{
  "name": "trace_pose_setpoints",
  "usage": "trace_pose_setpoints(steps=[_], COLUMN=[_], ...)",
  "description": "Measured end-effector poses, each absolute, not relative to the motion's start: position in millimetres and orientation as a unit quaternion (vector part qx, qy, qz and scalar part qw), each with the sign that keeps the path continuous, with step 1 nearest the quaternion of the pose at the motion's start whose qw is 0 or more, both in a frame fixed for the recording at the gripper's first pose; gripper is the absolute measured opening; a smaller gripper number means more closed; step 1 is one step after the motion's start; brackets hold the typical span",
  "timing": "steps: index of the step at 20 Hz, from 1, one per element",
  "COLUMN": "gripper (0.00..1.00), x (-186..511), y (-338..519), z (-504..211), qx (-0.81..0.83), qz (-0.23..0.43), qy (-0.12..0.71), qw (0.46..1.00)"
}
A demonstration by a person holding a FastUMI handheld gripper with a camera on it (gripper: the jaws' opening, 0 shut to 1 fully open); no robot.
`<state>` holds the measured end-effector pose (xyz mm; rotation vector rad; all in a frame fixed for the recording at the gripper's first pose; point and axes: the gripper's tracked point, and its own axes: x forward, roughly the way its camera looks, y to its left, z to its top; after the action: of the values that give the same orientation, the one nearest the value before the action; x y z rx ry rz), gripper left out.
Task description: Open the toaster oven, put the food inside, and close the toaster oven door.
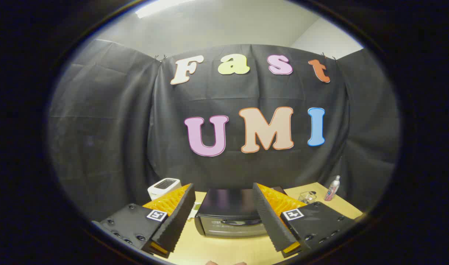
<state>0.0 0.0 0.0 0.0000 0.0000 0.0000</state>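
Note:
A dark toaster oven [230, 211] sits on the wooden table [224, 250], seen from above and in front, its glass door shut with the handle across the top of the door. My gripper [224, 217] hangs above the table with its two fingers spread wide, one on either side of the oven, nothing between them. The oven lies just ahead of and between the fingers. A small bit of something pale shows at the table's near edge [226, 262]; I cannot tell what it is.
A white slot toaster [164, 187] stands behind the left finger at the table's back left. At the back right are a small wire basket [307, 197] and a white spray bottle [332, 188]. Black cloth walls the booth behind.

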Motion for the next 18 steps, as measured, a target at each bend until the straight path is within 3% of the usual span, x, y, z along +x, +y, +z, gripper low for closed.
trace_pose_setpoints(steps=[18], gripper=[0.98], x=[23], y=[-29], z=[-37], qx=[0.000], qz=[-0.043], qy=[0.043], qw=[0.998])
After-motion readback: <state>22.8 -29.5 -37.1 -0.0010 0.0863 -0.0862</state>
